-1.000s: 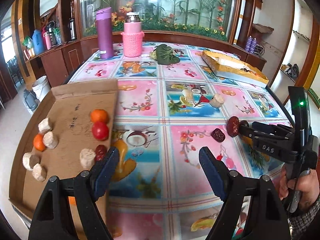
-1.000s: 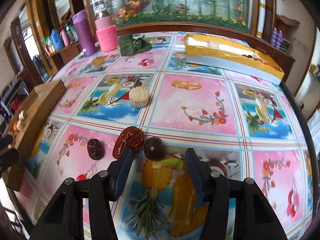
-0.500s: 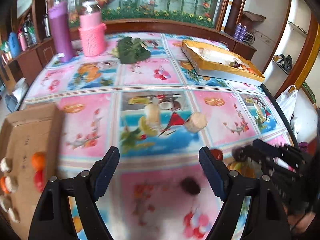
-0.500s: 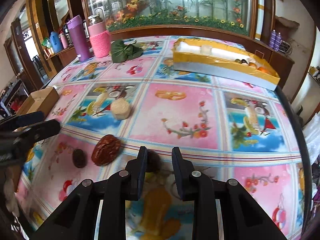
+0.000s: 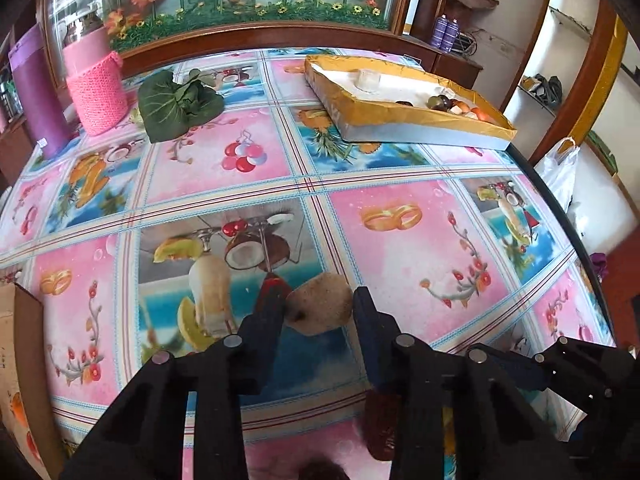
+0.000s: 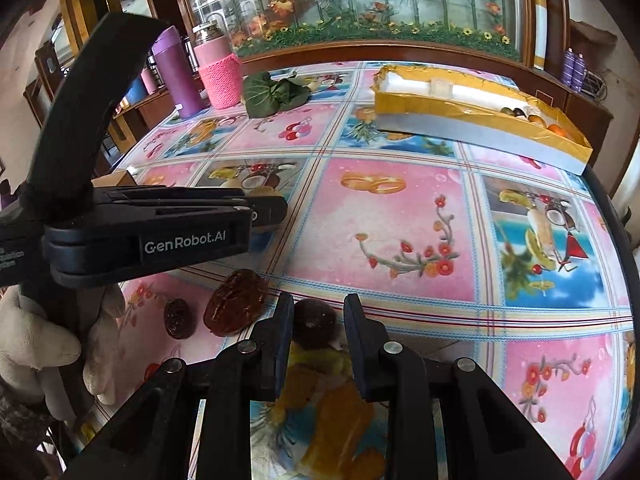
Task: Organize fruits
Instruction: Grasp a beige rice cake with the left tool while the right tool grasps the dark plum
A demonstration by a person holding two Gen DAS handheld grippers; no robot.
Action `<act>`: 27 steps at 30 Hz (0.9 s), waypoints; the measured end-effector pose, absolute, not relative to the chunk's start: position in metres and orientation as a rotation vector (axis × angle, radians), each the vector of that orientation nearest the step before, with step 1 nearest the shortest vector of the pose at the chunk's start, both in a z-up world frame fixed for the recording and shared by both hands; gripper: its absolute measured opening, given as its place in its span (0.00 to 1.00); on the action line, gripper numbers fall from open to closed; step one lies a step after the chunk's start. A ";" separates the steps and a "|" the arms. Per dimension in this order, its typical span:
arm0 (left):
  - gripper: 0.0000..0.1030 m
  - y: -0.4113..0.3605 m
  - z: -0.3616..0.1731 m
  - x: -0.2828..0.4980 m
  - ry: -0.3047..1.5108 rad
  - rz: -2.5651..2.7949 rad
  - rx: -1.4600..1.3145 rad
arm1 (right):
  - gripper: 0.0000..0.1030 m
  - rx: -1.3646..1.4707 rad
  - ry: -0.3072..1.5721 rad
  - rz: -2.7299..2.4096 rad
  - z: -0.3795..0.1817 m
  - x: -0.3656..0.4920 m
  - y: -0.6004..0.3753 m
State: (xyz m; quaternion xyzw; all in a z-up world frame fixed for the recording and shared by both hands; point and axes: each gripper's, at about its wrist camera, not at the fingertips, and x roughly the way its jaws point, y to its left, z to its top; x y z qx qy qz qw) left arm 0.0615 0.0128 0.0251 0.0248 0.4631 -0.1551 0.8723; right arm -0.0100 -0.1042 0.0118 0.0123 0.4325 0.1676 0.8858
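Slippage threatens both grasps. Left tool (image 5: pixel 318 306) brackets the beige chunk (image 5: pixel 319 309), right tool (image 6: pixel 316 322) brackets the dark round fruit (image 6: pixel 314 322); whether either is clamped, I cannot tell. Closing off-centre could roll either across the surface (image 6: pixel 400 240).

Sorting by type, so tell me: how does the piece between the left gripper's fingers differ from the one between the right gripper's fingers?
The tan chunk is pale, rough and blocky; the dark fruit is round, smooth and deep brown. The tan chunk looks bulkier and fills the left gripper; the dark fruit leaves a gap in the right gripper. Both rest on the table.
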 end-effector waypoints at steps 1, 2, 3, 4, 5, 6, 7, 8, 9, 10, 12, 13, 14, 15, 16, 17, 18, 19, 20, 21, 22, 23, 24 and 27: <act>0.33 0.013 0.025 0.059 0.965 -0.320 0.060 | 0.27 0.031 0.907 0.355 0.010 -0.009 -0.103; 0.33 0.015 0.026 0.057 0.964 -0.318 0.060 | 0.27 0.037 0.917 0.362 0.008 -0.009 -0.101; 0.33 0.019 0.026 0.054 0.965 -0.318 0.051 | 0.27 0.040 0.929 0.371 0.006 -0.009 -0.099; 0.33 0.023 0.027 0.052 0.963 -0.319 0.041 | 0.27 0.030 0.922 0.369 0.005 -0.010 -0.097; 0.33 0.027 0.028 0.049 0.961 -0.317 0.030 | 0.26 0.013 0.921 0.363 0.005 -0.012 -0.094; 0.33 0.033 0.030 0.047 0.960 -0.315 0.014 | 0.22 0.009 0.920 0.359 0.005 -0.012 -0.093; 0.33 0.039 0.033 0.043 0.958 -0.317 -0.006 | 0.21 0.021 0.923 0.361 0.006 -0.013 -0.093; 0.33 0.045 0.037 0.039 0.952 -0.320 -0.022 | 0.21 0.029 0.921 0.356 0.007 -0.014 -0.094; 0.33 0.051 0.041 0.033 0.941 -0.321 -0.035 | 0.21 0.032 0.916 0.348 0.009 -0.015 -0.094; 0.33 0.057 0.046 0.027 0.926 -0.319 -0.043 | 0.21 0.036 0.908 0.343 0.012 -0.017 -0.095; 0.33 0.068 0.056 0.017 0.901 -0.319 -0.060 | 0.21 0.046 0.893 0.338 0.018 -0.022 -0.096; 0.33 0.075 0.060 0.012 0.891 -0.319 -0.071 | 0.21 0.046 0.882 0.335 0.023 -0.025 -0.095; 0.33 0.080 0.064 0.008 0.883 -0.319 -0.080 | 0.21 0.045 0.873 0.334 0.027 -0.028 -0.094; 0.33 0.085 0.068 0.003 0.875 -0.318 -0.088 | 0.21 0.043 0.864 0.334 0.030 -0.032 -0.093; 0.33 0.090 0.071 -0.002 0.868 -0.313 -0.093 | 0.21 0.041 0.856 0.335 0.034 -0.036 -0.092; 0.33 0.095 0.074 -0.007 0.862 -0.308 -0.096 | 0.21 0.040 0.850 0.337 0.038 -0.040 -0.090; 0.33 0.102 0.078 -0.014 0.852 -0.302 -0.102 | 0.21 0.037 0.844 0.340 0.041 -0.044 -0.087; 0.33 0.108 0.081 -0.021 0.843 -0.297 -0.104 | 0.21 0.031 0.836 0.345 0.045 -0.049 -0.084; 0.33 0.117 0.085 -0.029 0.832 -0.281 -0.104 | 0.21 0.023 0.830 0.350 0.048 -0.054 -0.081; 0.33 0.124 0.087 -0.035 0.825 -0.268 -0.103 | 0.21 0.015 0.822 0.355 0.052 -0.059 -0.077; 0.33 0.134 0.089 -0.042 0.814 -0.249 -0.100 | 0.21 0.008 0.814 0.360 0.056 -0.064 -0.073; 0.33 0.142 0.090 -0.049 0.804 -0.230 -0.096 | 0.21 0.003 0.807 0.368 0.059 -0.068 -0.069; 0.33 0.153 0.091 -0.056 0.795 -0.202 -0.091 | 0.22 -0.003 0.798 0.377 0.063 -0.073 -0.064; 0.33 0.190 0.087 -0.073 0.792 -0.118 -0.095 | 0.22 -0.014 0.785 0.410 0.070 -0.082 -0.047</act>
